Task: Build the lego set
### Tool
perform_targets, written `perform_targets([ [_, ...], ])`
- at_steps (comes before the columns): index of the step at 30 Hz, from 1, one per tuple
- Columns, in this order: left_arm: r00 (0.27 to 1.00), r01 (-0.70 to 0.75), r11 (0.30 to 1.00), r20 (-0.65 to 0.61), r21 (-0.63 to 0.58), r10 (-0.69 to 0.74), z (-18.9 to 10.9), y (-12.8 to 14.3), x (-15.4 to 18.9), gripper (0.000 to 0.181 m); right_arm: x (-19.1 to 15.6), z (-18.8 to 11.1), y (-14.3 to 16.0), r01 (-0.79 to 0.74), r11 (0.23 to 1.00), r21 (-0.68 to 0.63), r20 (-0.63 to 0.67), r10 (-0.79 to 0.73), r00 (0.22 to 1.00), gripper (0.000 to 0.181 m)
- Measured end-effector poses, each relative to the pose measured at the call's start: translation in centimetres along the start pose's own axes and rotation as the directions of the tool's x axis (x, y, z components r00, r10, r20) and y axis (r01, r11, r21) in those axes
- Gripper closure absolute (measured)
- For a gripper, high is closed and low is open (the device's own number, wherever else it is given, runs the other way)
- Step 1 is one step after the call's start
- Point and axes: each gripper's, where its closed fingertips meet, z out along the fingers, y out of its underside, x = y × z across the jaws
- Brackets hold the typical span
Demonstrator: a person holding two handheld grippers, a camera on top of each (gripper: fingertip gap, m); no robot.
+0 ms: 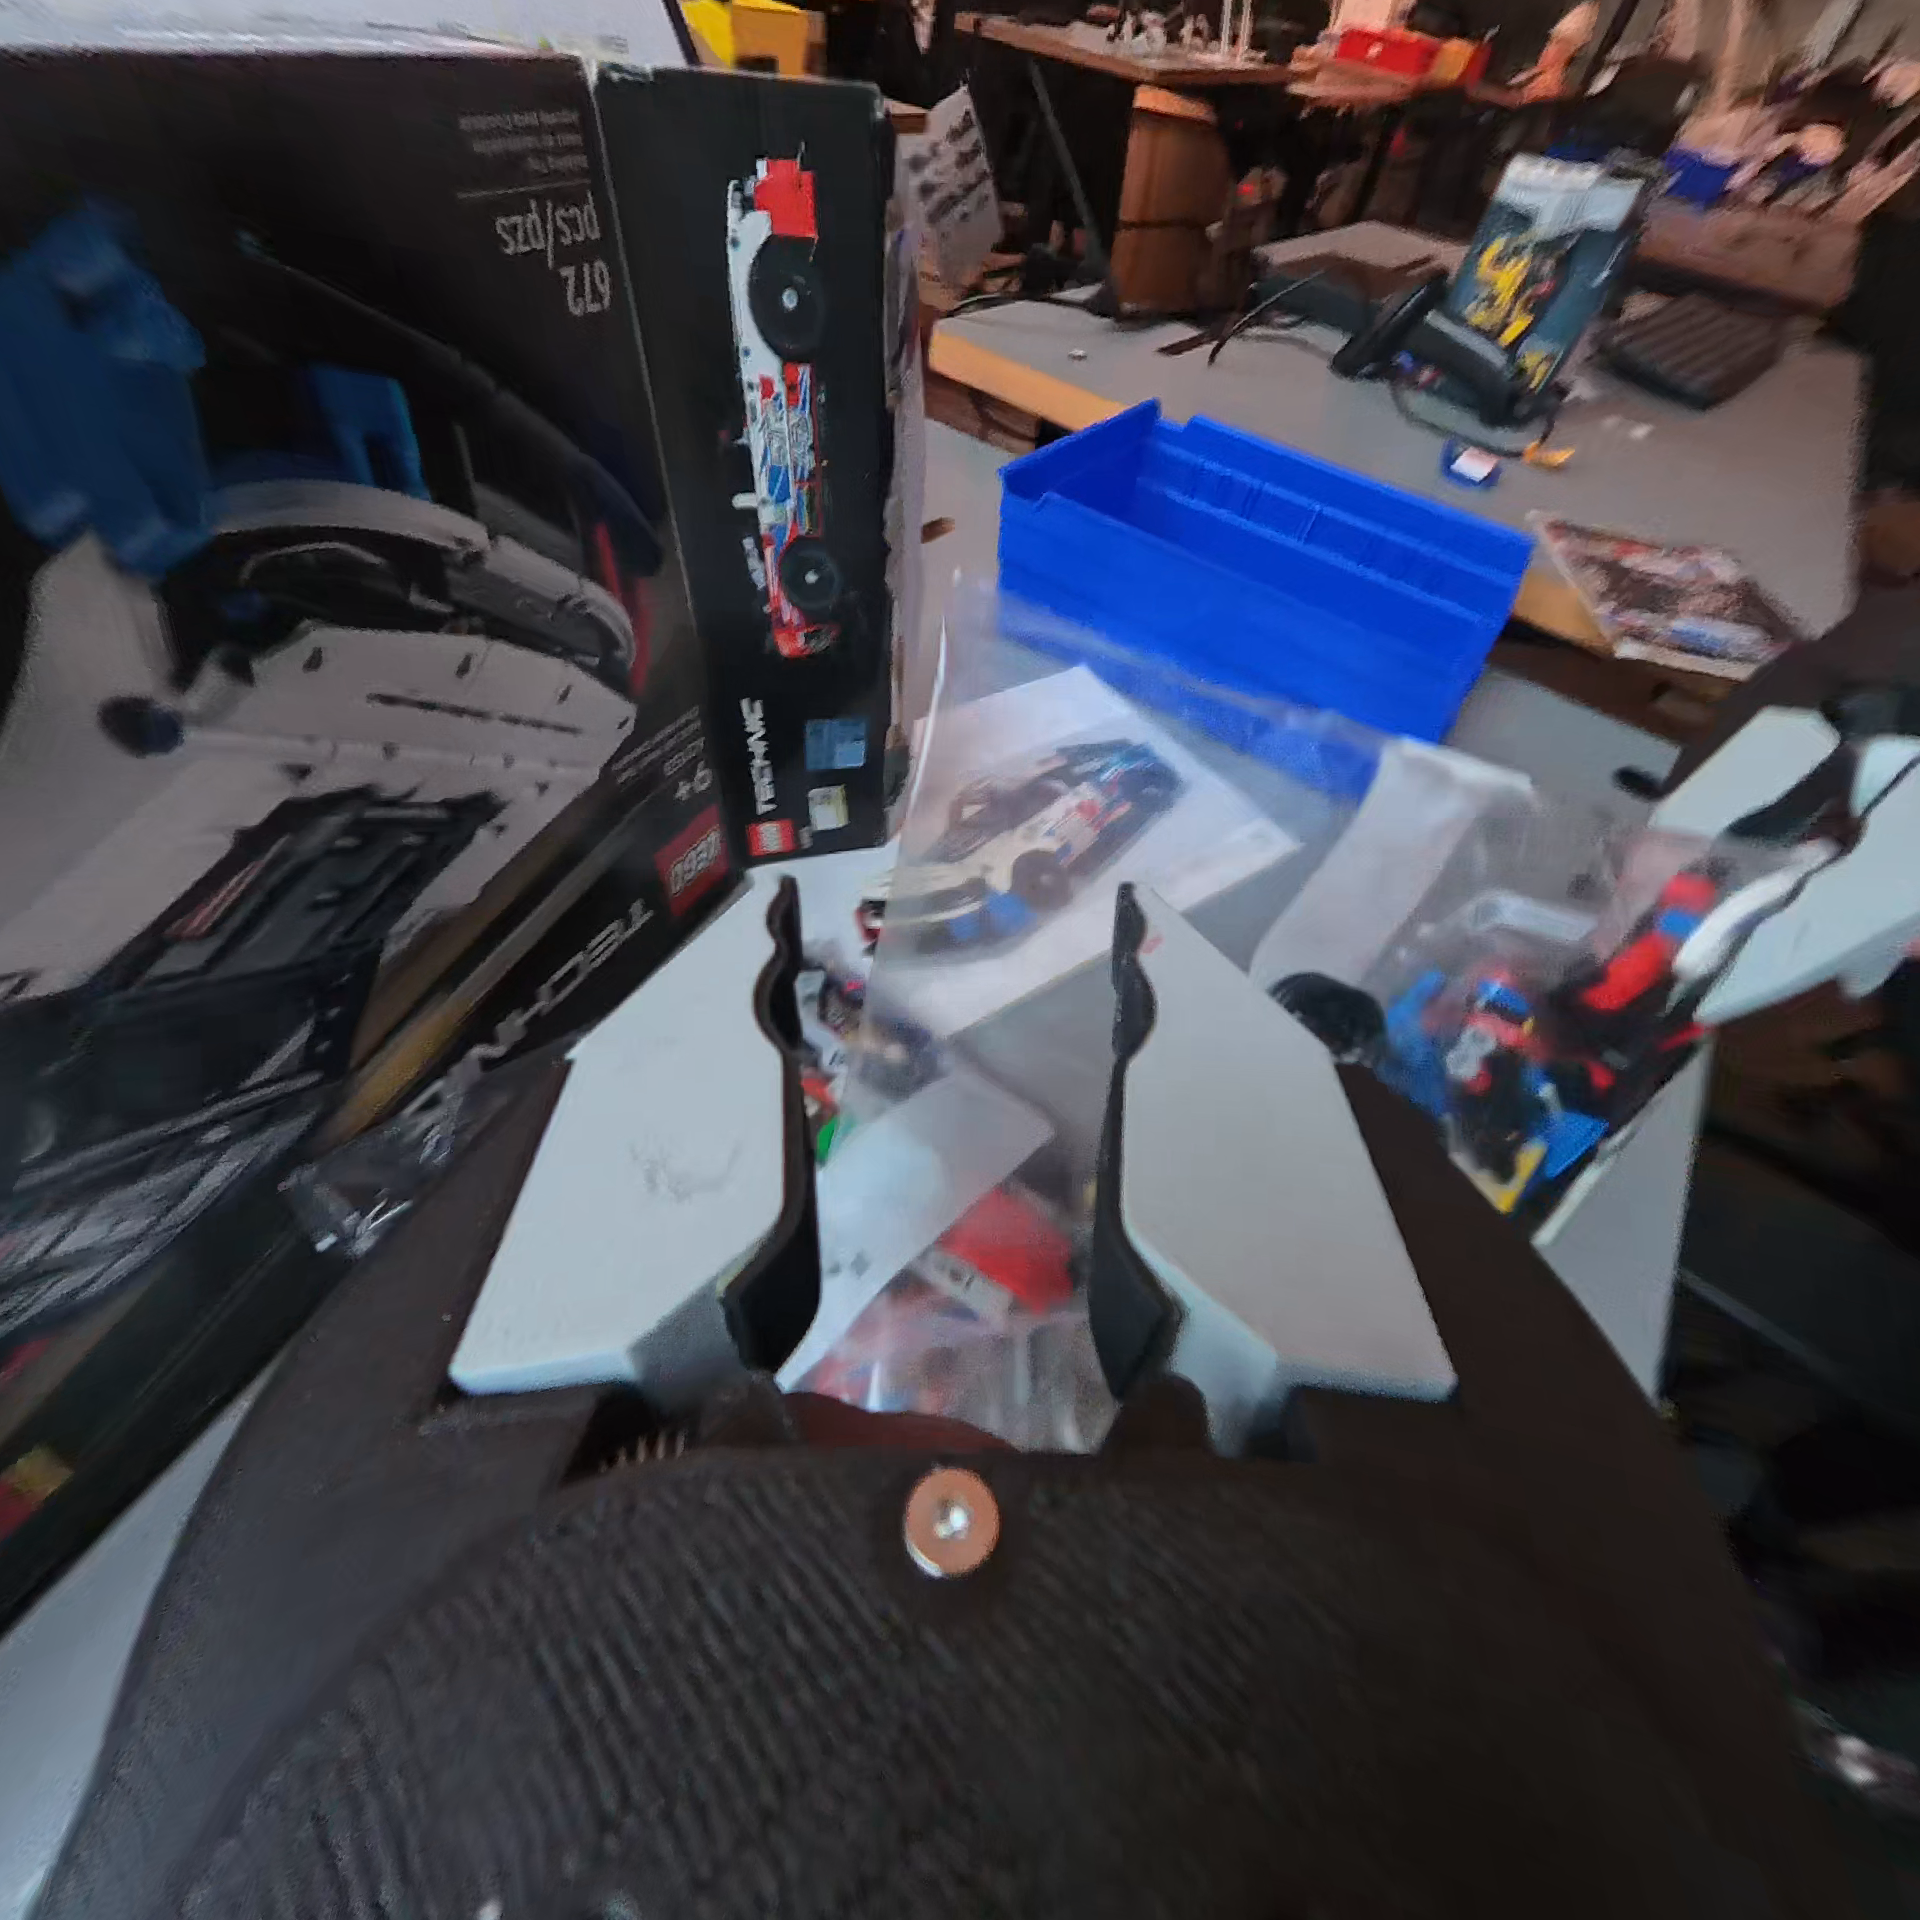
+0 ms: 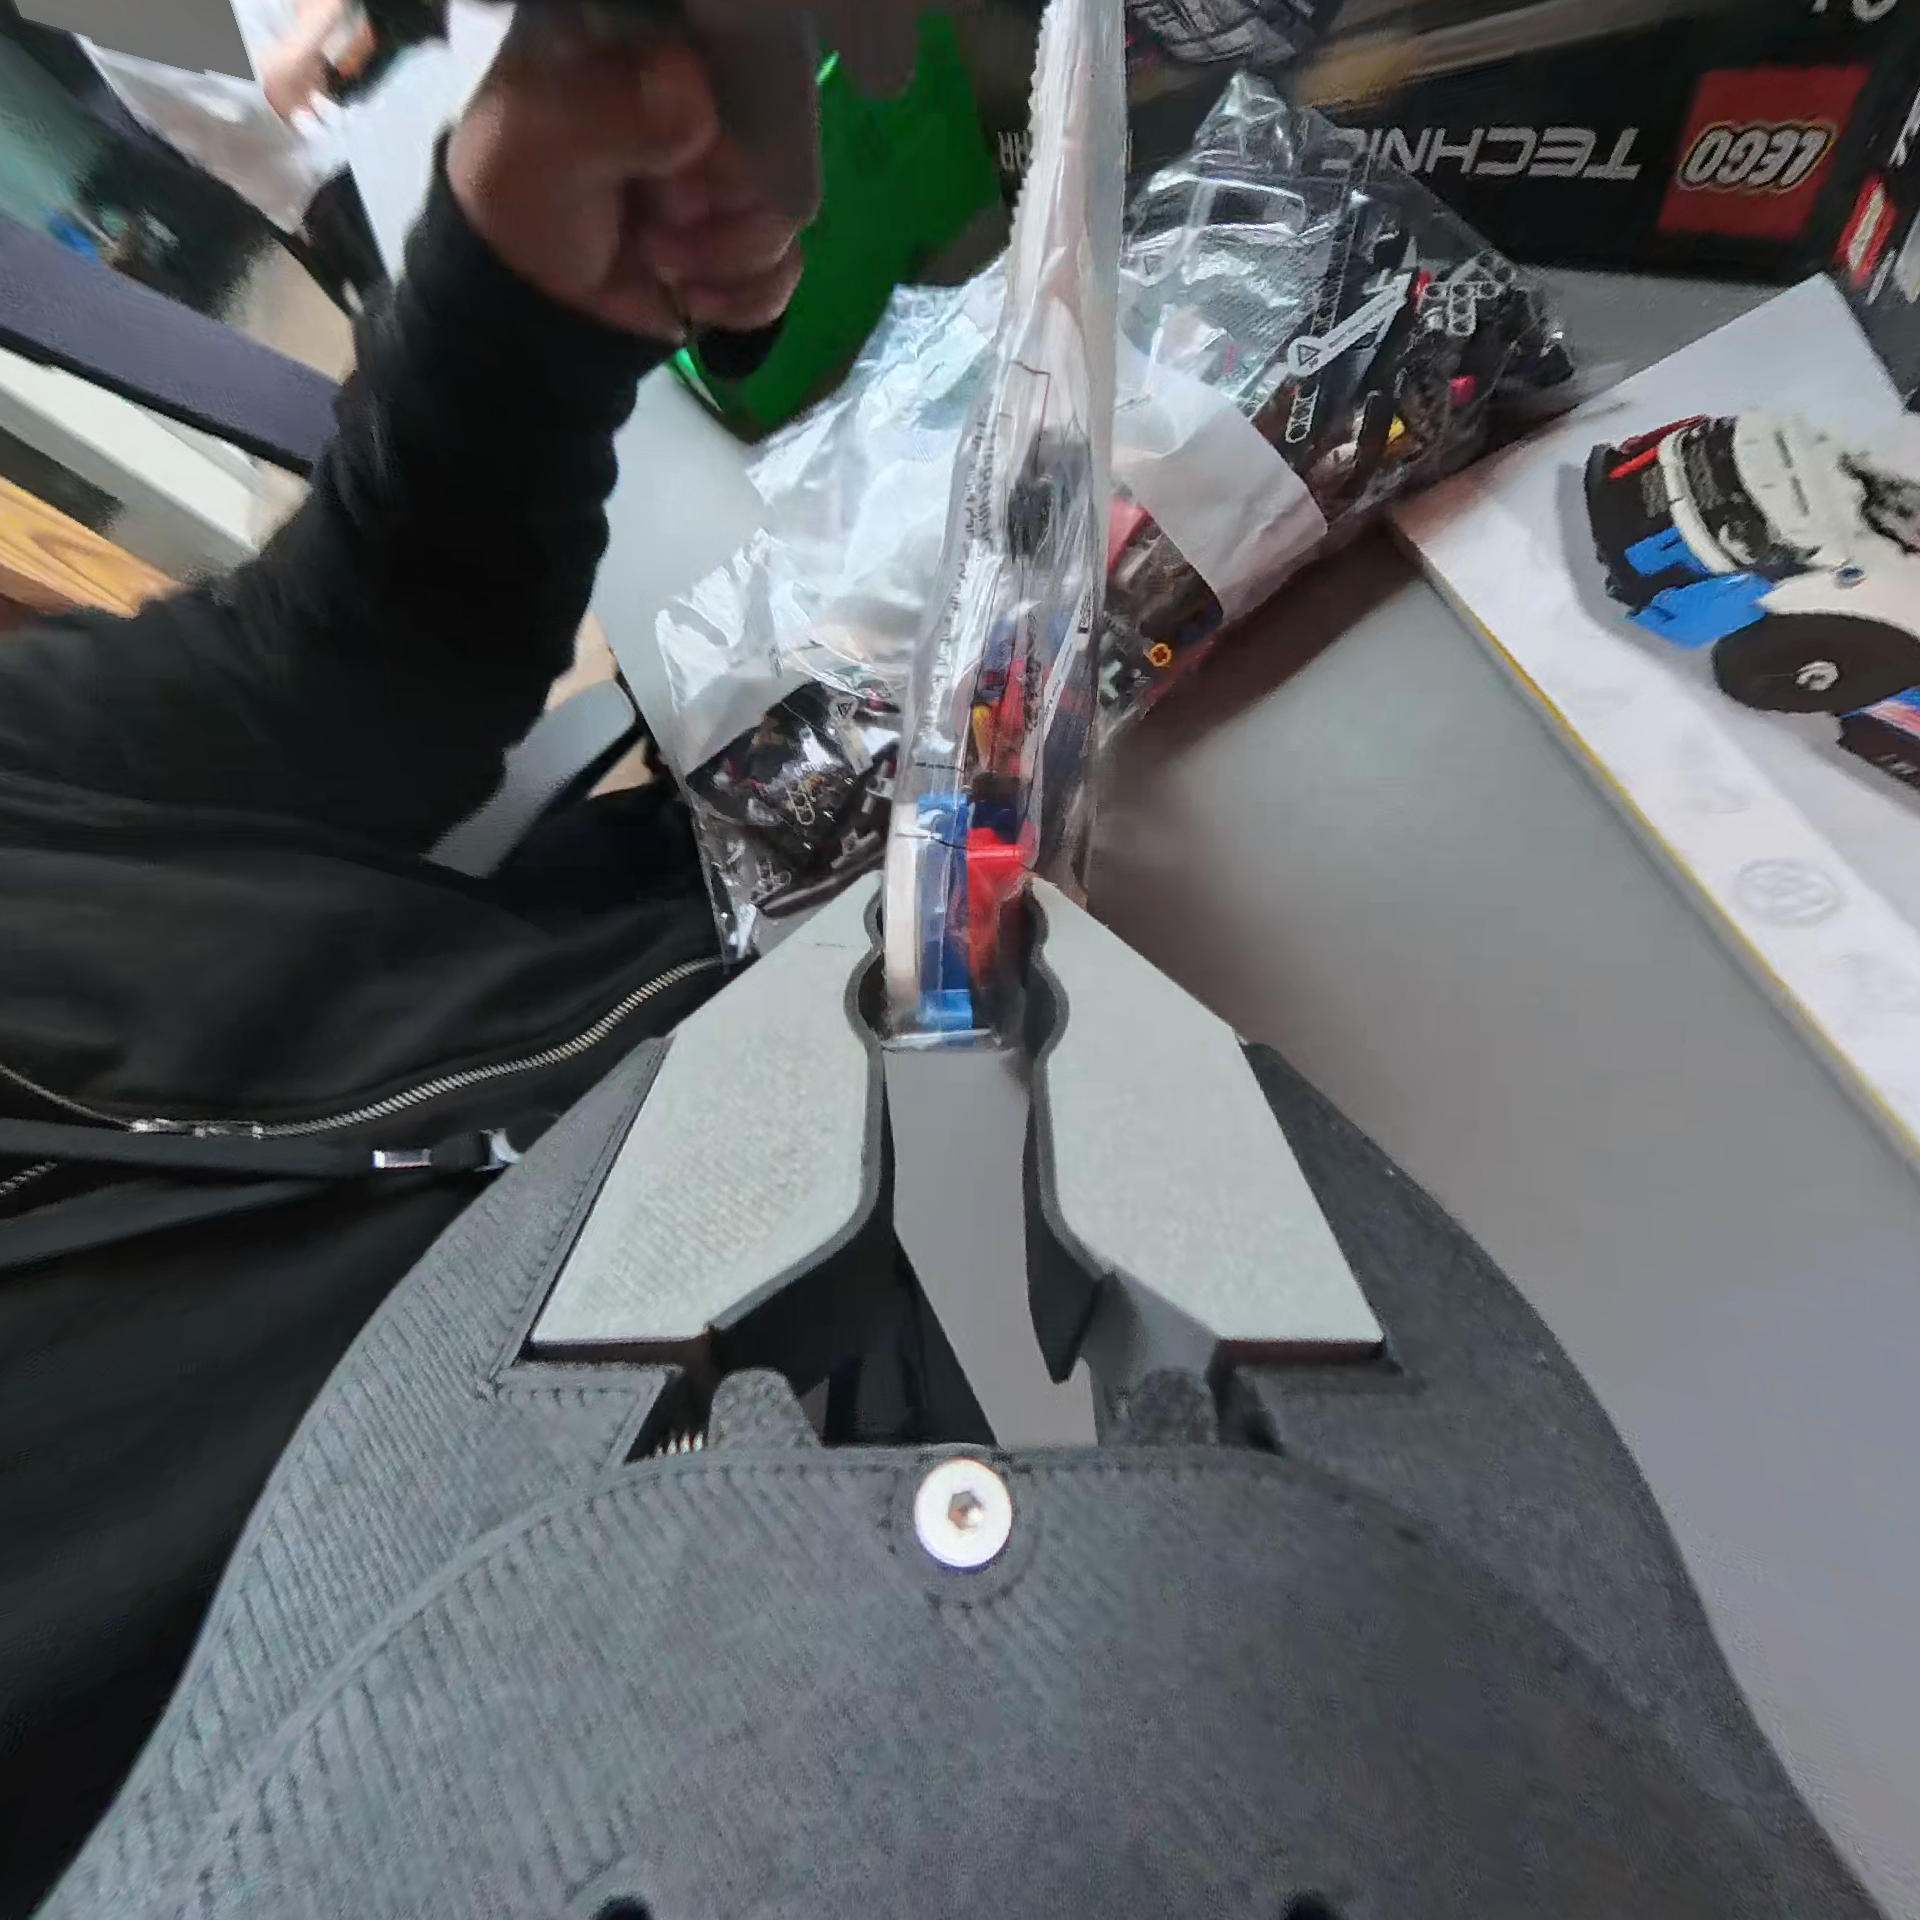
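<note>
A clear plastic bag of red, blue and black lego pieces [image 2: 1023, 582] hangs upright in the right wrist view. My right gripper [image 2: 961, 925] is shut on its lower end. In the left wrist view the bag's clear plastic [image 1: 935, 1174] passes between the fingers of my left gripper [image 1: 956, 914], which stands open around it. The bag's filled end [image 1: 1507, 1039] lies to the right there, held by the right gripper's white fingers [image 1: 1756, 914]. The instruction booklet [image 1: 1081, 810] with a car picture lies on the grey table behind.
A large black lego box [image 1: 312, 623] stands at the left, a blue bin [image 1: 1247, 561] behind the booklet. More parts bags [image 2: 1351, 343] lie on the table [image 2: 1351, 935]. The booklet [image 2: 1683, 831] is at the right, and a person's black sleeve [image 2: 447, 499] at the left. The grippers' ends are close to 20 centimeters from one another.
</note>
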Motion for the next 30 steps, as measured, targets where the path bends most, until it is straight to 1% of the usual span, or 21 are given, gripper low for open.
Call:
perform_targets([
  [2, 0.992, -0.104, 0.994, 0.067, 0.014, 0.103, -1.7, 0.7, 0.6, 0.122, 0.0, 0.0, 0.1, -0.020, 1.000, 0.018, 0.025, 0.020, 0.999, 0.162],
  [3, 0.986, -0.157, 0.987, 0.068, 0.027, 0.155, -2.4, 0.9, 1.7, 0.126, 0.1, 0.0, 0.0, -0.008, 1.000, 0.020, 0.020, 0.007, 1.000, 0.162],
  [4, 0.979, -0.203, 0.978, 0.043, 0.043, 0.201, -2.9, 0.9, 3.4, 0.129, 0.0, 0.0, -0.1, 0.008, 1.000, 0.019, 0.011, -0.008, 1.000, 0.162],
  [5, 0.971, -0.240, 0.969, 0.008, 0.053, 0.240, -3.0, 1.1, 5.2, 0.132, -0.2, 0.0, -0.4, 0.024, 1.000, 0.017, 0.006, -0.024, 1.000, 0.162],
  [6, 0.963, -0.269, 0.962, -0.018, 0.047, 0.271, -2.7, 1.4, 6.8, 0.132, -0.6, 0.1, -0.8, 0.038, 0.999, 0.017, 0.006, -0.038, 0.999, 0.162],
  [8, 0.945, -0.325, 0.946, -0.043, 0.004, 0.324, -1.8, 2.3, 9.0, 0.122, -1.7, 0.3, -1.7, 0.061, 0.998, 0.019, 0.013, -0.061, 0.998, 0.161],
  [9, 0.937, -0.349, 0.937, -0.030, 0.005, 0.349, -1.4, 2.4, 9.6, 0.121, -2.3, 0.5, -2.0, 0.082, 0.996, 0.019, 0.019, -0.082, 0.996, 0.161],
  [11, 0.921, -0.390, 0.920, 0.017, 0.036, 0.390, -1.0, 2.2, 9.9, 0.122, -3.4, 1.0, -1.9, 0.140, 0.990, -0.013, 0.022, -0.140, 0.990, 0.161],
  [12, 0.918, -0.397, 0.917, 0.031, 0.032, 0.396, -0.8, 2.5, 9.9, 0.122, -3.8, 1.3, -1.6, 0.176, 0.984, -0.038, 0.028, -0.175, 0.984, 0.161],
  [13, 0.922, -0.387, 0.922, 0.010, 0.029, 0.386, -0.7, 2.9, 10.2, 0.120, -4.3, 1.6, -1.2, 0.212, 0.976, -0.057, 0.041, -0.209, 0.977, 0.161],
  [15, 0.939, -0.337, 0.941, -0.071, 0.025, 0.338, -0.5, 4.2, 11.4, 0.117, -5.0, 2.3, -0.6, 0.273, 0.958, -0.090, 0.070, -0.268, 0.961, 0.161],
  [17, 0.940, -0.332, 0.943, -0.083, 0.007, 0.332, -0.3, 5.3, 11.5, 0.119, -5.1, 2.8, 0.0, 0.346, 0.930, -0.120, 0.081, -0.339, 0.937, 0.161],
  [19, 0.935, -0.351, 0.936, -0.055, -0.014, 0.350, -0.2, 6.0, 10.9, 0.129, -4.9, 3.4, 0.6, 0.409, 0.903, -0.133, 0.089, -0.400, 0.912, 0.161],
  [21, 0.927, -0.373, 0.927, -0.037, -0.031, 0.372, 0.0, 6.6, 10.2, 0.138, -4.9, 3.7, 1.0, 0.434, 0.893, -0.119, 0.122, -0.420, 0.899, 0.162],
  [23, 0.920, -0.392, 0.918, -0.007, -0.061, 0.392, 0.3, 7.2, 9.3, 0.138, -4.5, 3.6, 1.1, 0.378, 0.921, -0.093, 0.144, -0.364, 0.920, 0.162],
  [26, 0.911, -0.411, 0.906, -0.020, -0.103, 0.411, 1.0, 8.4, 8.7, 0.136, -3.7, 2.9, 1.6, 0.218, 0.975, -0.044, 0.194, -0.206, 0.959, 0.161],
  [28, 0.916, -0.400, 0.907, -0.075, -0.134, 0.393, 1.6, 9.5, 8.9, 0.132, -3.2, 2.5, 3.0, 0.139, 0.990, -0.028, 0.229, -0.129, 0.965, 0.160],
  [30, 0.918, -0.391, 0.908, -0.128, -0.149, 0.375, 2.3, 10.6, 9.4, 0.135, -1.7, 2.1, 4.5, 0.087, 0.996, -0.027, 0.211, -0.079, 0.974, 0.160],
])
